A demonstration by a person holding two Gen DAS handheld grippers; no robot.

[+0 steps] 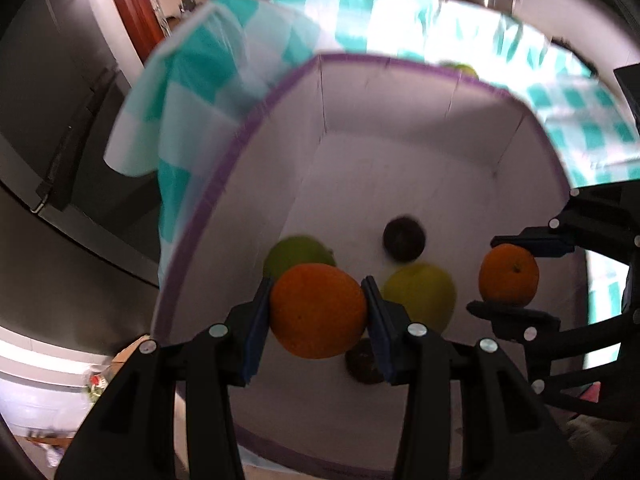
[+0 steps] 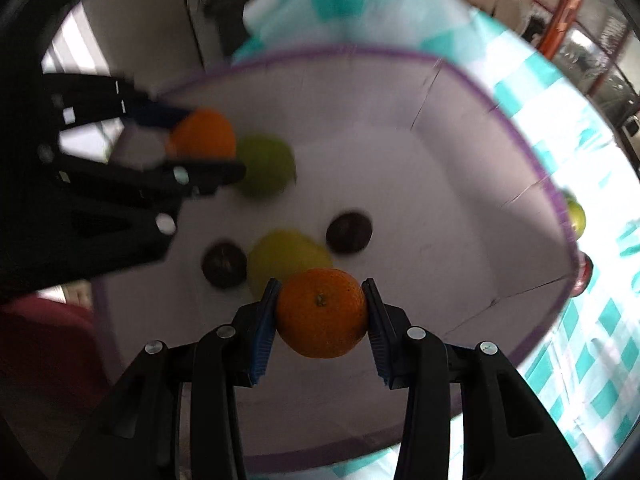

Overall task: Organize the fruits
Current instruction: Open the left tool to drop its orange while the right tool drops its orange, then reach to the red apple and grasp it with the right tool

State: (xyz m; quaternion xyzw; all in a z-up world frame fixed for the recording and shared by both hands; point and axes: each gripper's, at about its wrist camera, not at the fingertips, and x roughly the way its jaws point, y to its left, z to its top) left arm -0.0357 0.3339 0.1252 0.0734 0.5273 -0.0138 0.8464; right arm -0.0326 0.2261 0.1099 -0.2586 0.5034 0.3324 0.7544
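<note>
Above the white bin with purple trim, both grippers held fruit. The left gripper pinched 1 large orange between its blue pads, and the right gripper pinched a smaller orange the same way. On the bin floor lay 2 green fruits, one by the left wall and one nearer the middle, plus 2 dark round fruits. Outside the bin's rim, another green fruit rested on the teal checked tablecloth.
</note>
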